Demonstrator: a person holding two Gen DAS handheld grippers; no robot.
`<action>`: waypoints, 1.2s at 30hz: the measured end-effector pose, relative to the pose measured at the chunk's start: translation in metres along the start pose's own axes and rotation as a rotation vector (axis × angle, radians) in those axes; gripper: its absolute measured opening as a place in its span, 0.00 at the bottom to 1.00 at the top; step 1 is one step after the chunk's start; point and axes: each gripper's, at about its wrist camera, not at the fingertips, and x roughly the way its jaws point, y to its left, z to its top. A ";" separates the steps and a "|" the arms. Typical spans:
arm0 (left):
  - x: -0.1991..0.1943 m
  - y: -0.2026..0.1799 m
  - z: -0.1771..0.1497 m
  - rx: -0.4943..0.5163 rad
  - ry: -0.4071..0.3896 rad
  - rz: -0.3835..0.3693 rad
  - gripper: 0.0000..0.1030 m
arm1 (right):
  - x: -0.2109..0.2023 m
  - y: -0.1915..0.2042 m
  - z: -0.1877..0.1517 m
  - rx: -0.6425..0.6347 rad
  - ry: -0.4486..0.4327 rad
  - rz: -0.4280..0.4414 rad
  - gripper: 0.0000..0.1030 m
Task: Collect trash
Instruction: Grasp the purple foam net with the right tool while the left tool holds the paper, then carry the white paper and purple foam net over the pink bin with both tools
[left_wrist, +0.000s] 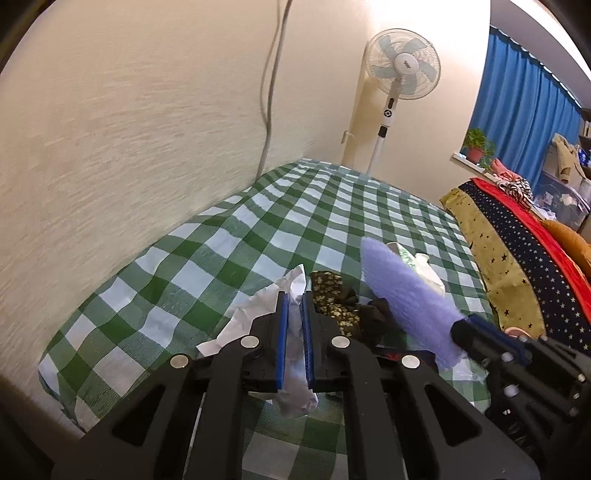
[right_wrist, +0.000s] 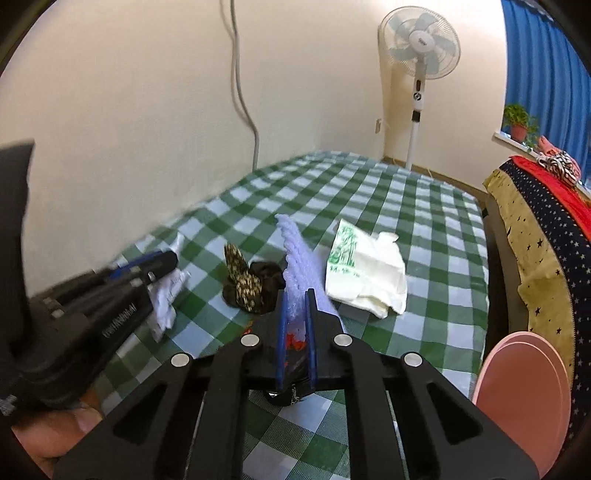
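Left tongs (left_wrist: 294, 310) clamp crumpled paper (left_wrist: 255, 314); right tongs (right_wrist: 296, 306) pinch a lilac cloth (right_wrist: 299, 266) low, which may slip free.

No legible text anywhere.

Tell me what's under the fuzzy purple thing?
The purple fuzzy thing is lifted by the right tool. Below it: checkered cloth and a dark floral fabric. Anything directly beneath stays hidden.

Checked bed (right_wrist: 424, 229): plastic bag (right_wrist: 365, 280), dark floral cloth (right_wrist: 245, 284) lying on it
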 end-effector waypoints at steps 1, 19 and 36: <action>-0.002 -0.001 0.000 0.005 -0.005 -0.007 0.08 | -0.004 -0.001 0.000 0.004 -0.011 0.000 0.09; -0.031 -0.035 -0.005 0.100 -0.019 -0.140 0.07 | -0.073 -0.043 -0.008 0.144 -0.124 -0.046 0.09; -0.041 -0.063 -0.010 0.152 -0.027 -0.195 0.07 | -0.103 -0.074 -0.020 0.216 -0.144 -0.099 0.09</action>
